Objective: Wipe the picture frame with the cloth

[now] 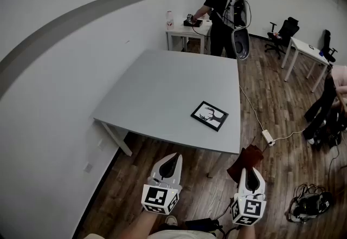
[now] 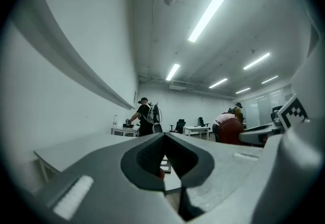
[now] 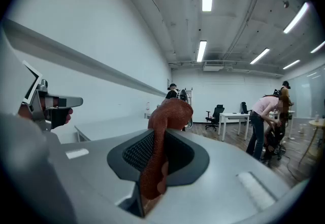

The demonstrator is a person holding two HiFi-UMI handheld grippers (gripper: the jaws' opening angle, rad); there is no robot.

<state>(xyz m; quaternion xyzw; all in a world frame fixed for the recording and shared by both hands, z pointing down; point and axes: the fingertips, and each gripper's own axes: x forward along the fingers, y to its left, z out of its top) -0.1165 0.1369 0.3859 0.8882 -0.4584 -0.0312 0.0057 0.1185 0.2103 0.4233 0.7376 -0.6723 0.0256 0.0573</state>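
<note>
A black picture frame (image 1: 209, 115) with a white antler picture lies flat near the front right corner of the grey table (image 1: 162, 91). Both grippers hang over the wooden floor, short of the table's near edge. My right gripper (image 1: 250, 167) is shut on a rust-brown cloth (image 1: 245, 159), which bunches up above its tips. In the right gripper view the cloth (image 3: 169, 114) is pinched in the right gripper (image 3: 158, 139) and droops down between the jaws. My left gripper (image 1: 173, 159) is shut with nothing in it; in the left gripper view the left gripper (image 2: 164, 139) has its tips together.
A person with a backpack (image 1: 222, 14) stands at a white desk (image 1: 187, 32) beyond the table. A power strip (image 1: 268, 136) and its cable lie on the floor to the right. Another white desk (image 1: 306, 51), office chairs (image 1: 283, 32), a second person (image 1: 332, 99) and a bag (image 1: 310, 204) are at the right.
</note>
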